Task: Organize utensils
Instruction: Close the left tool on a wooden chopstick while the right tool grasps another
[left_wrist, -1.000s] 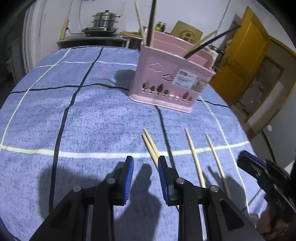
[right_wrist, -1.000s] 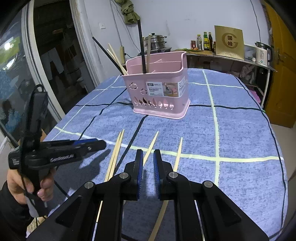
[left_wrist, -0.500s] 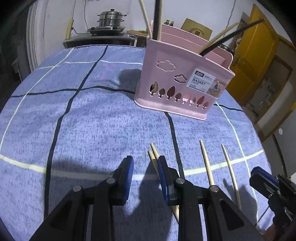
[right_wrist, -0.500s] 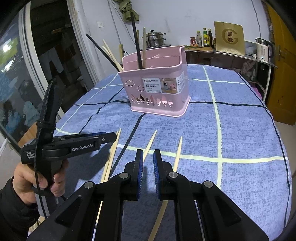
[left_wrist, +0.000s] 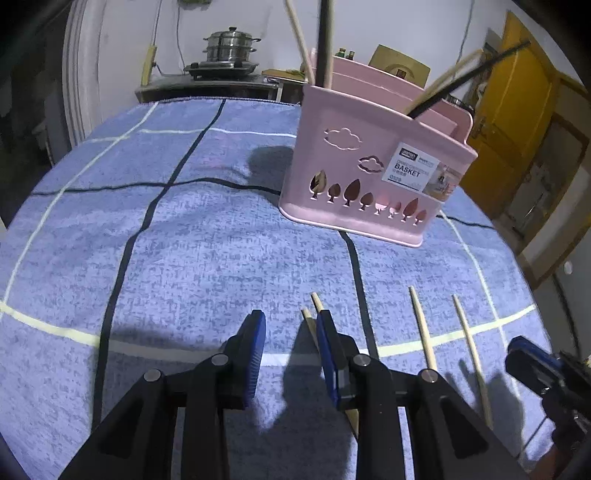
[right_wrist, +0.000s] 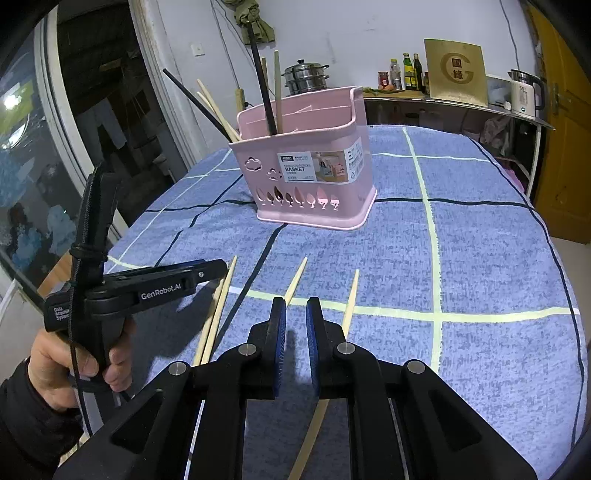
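A pink utensil basket (left_wrist: 373, 170) (right_wrist: 314, 177) stands on the blue checked tablecloth, holding several black and wooden chopsticks. Several wooden chopsticks lie loose on the cloth in front of it: a pair (left_wrist: 314, 314) (right_wrist: 218, 310) and two singles (left_wrist: 421, 328) (right_wrist: 295, 280) (left_wrist: 469, 347) (right_wrist: 349, 299). My left gripper (left_wrist: 290, 332) is open and empty, low over the near ends of the pair; it also shows in the right wrist view (right_wrist: 207, 269). My right gripper (right_wrist: 295, 314) is open with a narrow gap, empty, above the two single chopsticks.
The round table's edge (right_wrist: 565, 258) curves close on the right. Behind it a counter (right_wrist: 443, 99) carries a steamer pot (right_wrist: 304, 75), bottles and a kettle (right_wrist: 524, 92). A yellow door (left_wrist: 517, 110) stands to the right, a dark doorway (right_wrist: 92, 92) to the left.
Both grippers have moved forward toward the basket, which now looks larger. The left gripper's fingers have come down over the ends of the chopstick pair. Neither holds anything.
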